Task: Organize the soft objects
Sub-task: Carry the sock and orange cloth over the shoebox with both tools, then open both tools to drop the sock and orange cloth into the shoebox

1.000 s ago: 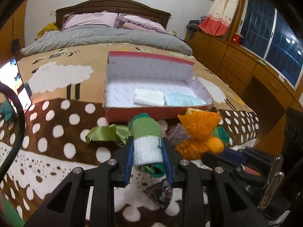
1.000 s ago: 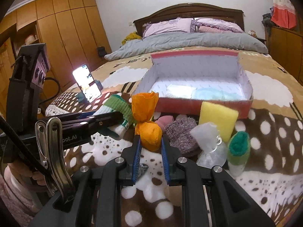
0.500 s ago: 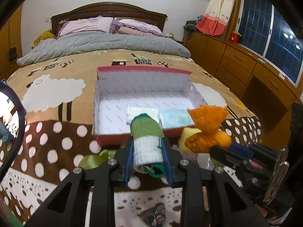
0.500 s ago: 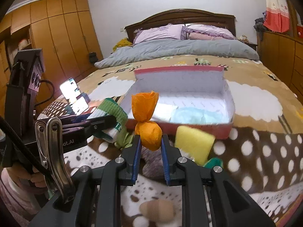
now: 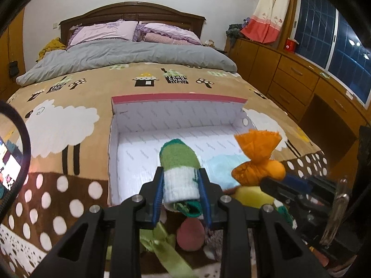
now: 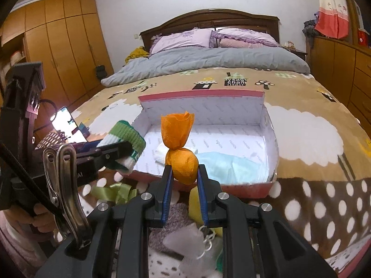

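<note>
My left gripper (image 5: 180,183) is shut on a rolled green-and-white sock (image 5: 179,164), held above the near edge of the open red box (image 5: 178,98). My right gripper (image 6: 184,173) is shut on an orange cloth bundle (image 6: 180,148), held above the same box's near wall (image 6: 241,188). The box has a white lining and holds a white cloth (image 6: 160,151) and a light-blue cloth (image 6: 228,164). Each gripper shows in the other's view: the orange bundle at right in the left wrist view (image 5: 257,159), the sock at left in the right wrist view (image 6: 125,139).
Below the grippers on the dotted blanket lie a green ribbon (image 5: 162,247), a pink ball (image 5: 190,236), a yellow sponge (image 5: 254,195), a grey knitted piece (image 6: 176,217) and a clear bag (image 6: 192,243). A lit phone (image 6: 67,125) stands at left. Wooden drawers (image 5: 294,78) line the right.
Both grippers have risen and moved forward with their loads, from above the pile on the blanket to above the box's near edge.
</note>
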